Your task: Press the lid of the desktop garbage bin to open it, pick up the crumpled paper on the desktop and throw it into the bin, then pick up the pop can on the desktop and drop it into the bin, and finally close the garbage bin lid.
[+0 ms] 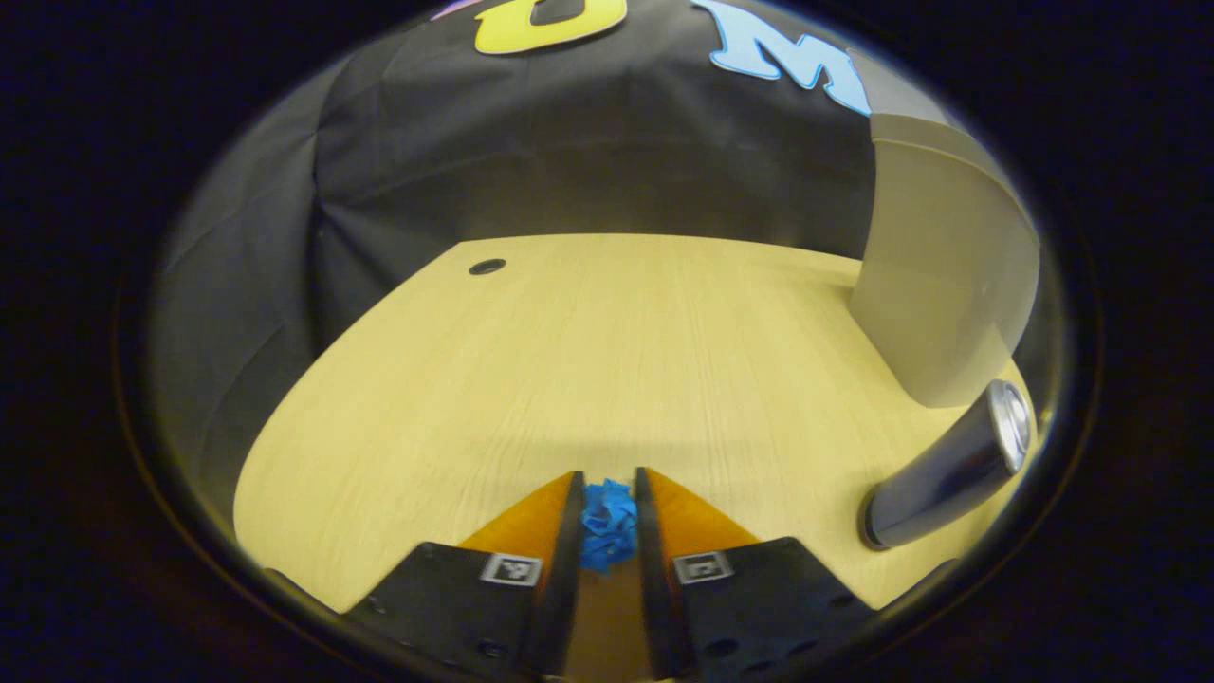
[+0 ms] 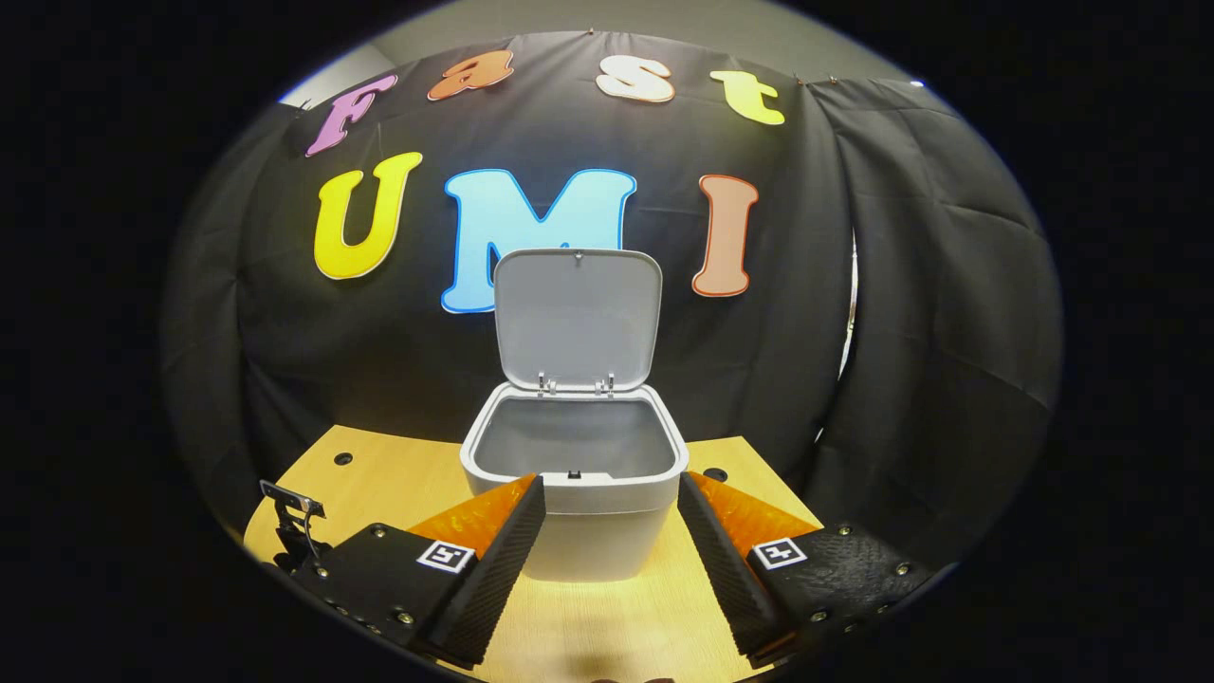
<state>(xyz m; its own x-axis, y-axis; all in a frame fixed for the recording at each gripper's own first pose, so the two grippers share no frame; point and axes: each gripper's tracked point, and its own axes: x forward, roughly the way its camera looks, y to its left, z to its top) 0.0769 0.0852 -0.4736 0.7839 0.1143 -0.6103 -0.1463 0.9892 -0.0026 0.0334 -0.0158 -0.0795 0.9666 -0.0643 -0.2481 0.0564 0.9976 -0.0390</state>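
Gripping the blue crumpled paper [image 1: 608,533], the left gripper [image 1: 607,517] has its jaws nearly closed, both fingers pressed against the wad from either side. The wad sits right at the fingertips, low over the wooden desktop [image 1: 588,360]; whether it is lifted clear I cannot tell.

Risks, as I judge them: the hold is shallow, near the tips, and a soft wad could slip out on the way across. The bin's grey side wall [image 1: 939,285] rises close on the right of the left gripper view, with the pop can [image 1: 953,470] standing just before it. A low carry toward the opening could knock the can over or bump the wall. A release short of the rim would drop the paper back on the desk.

Right gripper [image 2: 607,526]: jaws wide apart, holding nothing, hanging in front of the garbage bin [image 2: 574,517]. The lid [image 2: 577,318] stands upright and open; the part of the interior that shows looks empty. It sits close to the front rim and could crowd the drop.
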